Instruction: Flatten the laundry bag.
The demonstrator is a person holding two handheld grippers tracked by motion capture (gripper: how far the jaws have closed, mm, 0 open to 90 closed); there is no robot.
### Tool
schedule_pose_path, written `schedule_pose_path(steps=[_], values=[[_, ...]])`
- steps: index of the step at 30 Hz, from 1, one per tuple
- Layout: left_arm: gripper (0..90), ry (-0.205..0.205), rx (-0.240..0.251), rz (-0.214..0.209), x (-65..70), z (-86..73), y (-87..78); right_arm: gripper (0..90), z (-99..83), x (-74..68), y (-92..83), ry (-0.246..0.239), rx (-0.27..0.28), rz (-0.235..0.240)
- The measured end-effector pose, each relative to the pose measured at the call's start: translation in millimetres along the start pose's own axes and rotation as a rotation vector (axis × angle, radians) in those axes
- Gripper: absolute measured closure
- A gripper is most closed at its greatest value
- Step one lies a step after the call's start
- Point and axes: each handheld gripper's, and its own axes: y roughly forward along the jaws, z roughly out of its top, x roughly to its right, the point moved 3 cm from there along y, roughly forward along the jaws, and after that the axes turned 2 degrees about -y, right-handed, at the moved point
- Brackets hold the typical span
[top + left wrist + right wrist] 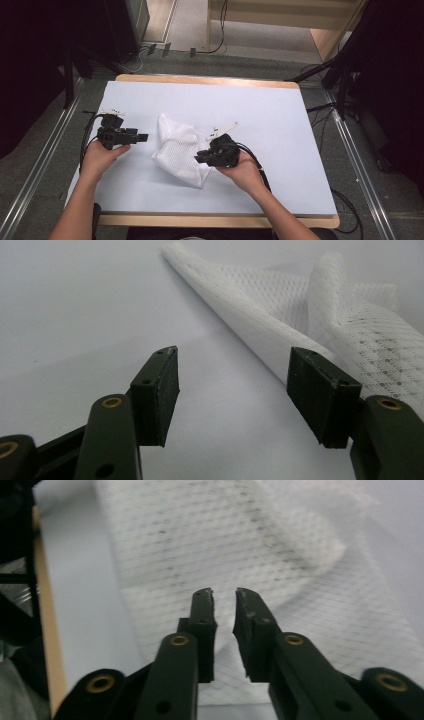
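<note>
A crumpled white mesh cloth [177, 150] lies in the middle of the pale blue table top [280, 115]. My left gripper [142, 136] rests low on the table just left of the cloth, pointing at it. In the left gripper view it [232, 390] stands open with bare table between the jaws, and the cloth's [350, 315] folded edge runs past the right pad. My right gripper [198, 157] hovers over the cloth's right side. In the right gripper view its jaws [225, 597] are drawn almost together, a thin slit between them, nothing pinched, the cloth [225, 540] spread below.
The wooden table edge [215, 220] runs along the near side, and a wooden strip [50, 645] shows at the left of the right gripper view. Cables [345, 200] trail on the grey floor at the right. Stand legs [320, 72] rise beyond the far right corner.
</note>
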Motion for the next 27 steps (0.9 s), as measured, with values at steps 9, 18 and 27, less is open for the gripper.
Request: schedule_pose_path(steps=[9, 18, 27], values=[[38.7, -0.003, 0.004, 0.007, -0.6, -4.0, -4.2, 90.0, -4.9, 35.2, 36.0, 0.07, -0.079, -0.061], [38.7, -0.021, 0.011, 0.016, -4.9, -9.7, -11.0, 90.0, 4.6, 10.0, 54.1, 0.024, -0.07, 0.019], [39.0, -0.012, 0.012, -0.001, 3.9, -11.1, -10.6, 88.4, 9.3, -10.8, 67.0, -0.027, -0.092, 0.071]])
